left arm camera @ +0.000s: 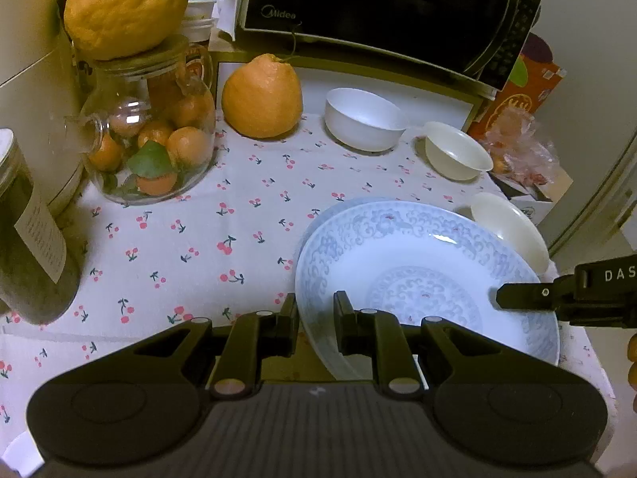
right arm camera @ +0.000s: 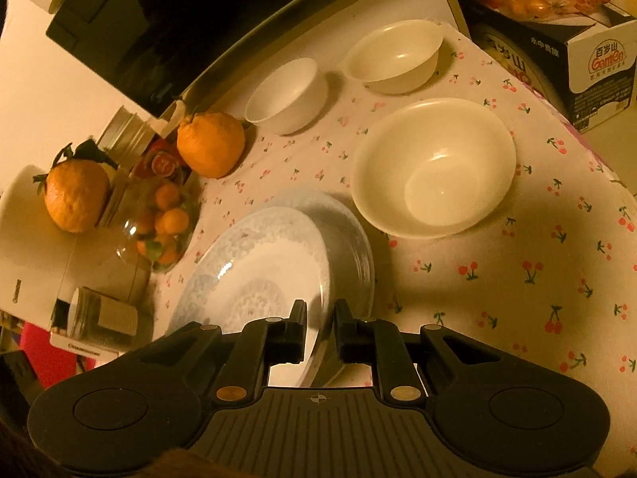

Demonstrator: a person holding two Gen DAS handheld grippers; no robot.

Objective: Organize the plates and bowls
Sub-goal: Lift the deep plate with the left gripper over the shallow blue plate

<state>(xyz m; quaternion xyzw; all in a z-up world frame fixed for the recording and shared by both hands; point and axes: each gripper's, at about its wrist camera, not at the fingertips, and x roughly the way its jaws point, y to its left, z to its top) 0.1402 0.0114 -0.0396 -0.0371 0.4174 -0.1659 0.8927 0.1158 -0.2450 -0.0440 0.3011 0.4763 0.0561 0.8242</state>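
A blue-patterned plate (left arm camera: 422, 279) is held tilted above a second patterned plate (left arm camera: 338, 209) lying on the cherry-print cloth. My left gripper (left arm camera: 316, 320) is shut on the top plate's near-left rim. My right gripper (right arm camera: 320, 328) is shut on the same plate's (right arm camera: 258, 275) opposite rim, over the lower plate (right arm camera: 354, 239); its finger also shows in the left wrist view (left arm camera: 525, 296). A large cream bowl (right arm camera: 434, 167), a smaller cream bowl (right arm camera: 394, 55) and a white bowl (right arm camera: 284, 95) stand apart beyond the plates.
A glass jar of small oranges (left arm camera: 151, 139) topped by a big citrus (left arm camera: 125, 6), a loose citrus (left arm camera: 260, 97) and a dark jar (left arm camera: 28, 247) stand left. A microwave (left arm camera: 378, 8) is behind. A bag and boxes (left arm camera: 521, 147) sit at the right edge.
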